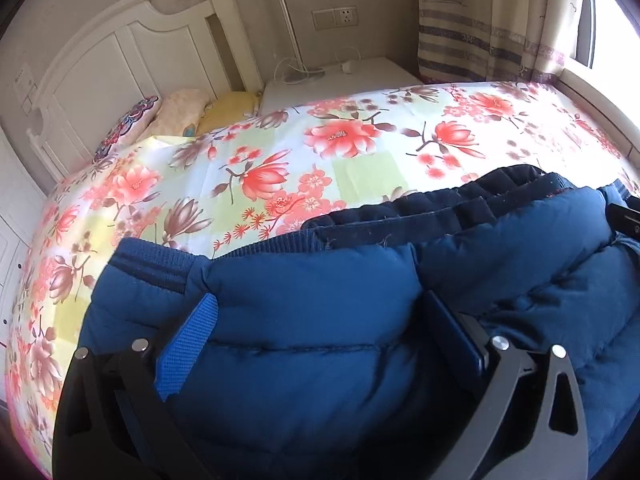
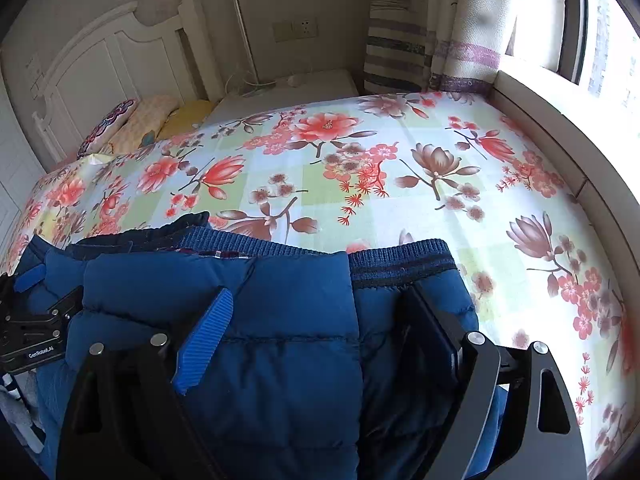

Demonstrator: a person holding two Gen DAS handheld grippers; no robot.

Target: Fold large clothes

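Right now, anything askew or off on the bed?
Nothing damaged or spilled. The blue puffer jacket sits bunched, ribbed hems uneven, with both grippers spread wide over it. The floral bedsheet lies flat.

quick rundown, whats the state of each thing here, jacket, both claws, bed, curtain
blue puffer jacket: bunched in padded layers on the bed, ribbed hem facing the far side
left claw: open, fingers spread with jacket padding between them
right claw: open, fingers spread over the jacket
floral bedsheet: spread flat
curtain: drawn aside, window uncovered
pillows: piled at the headboard
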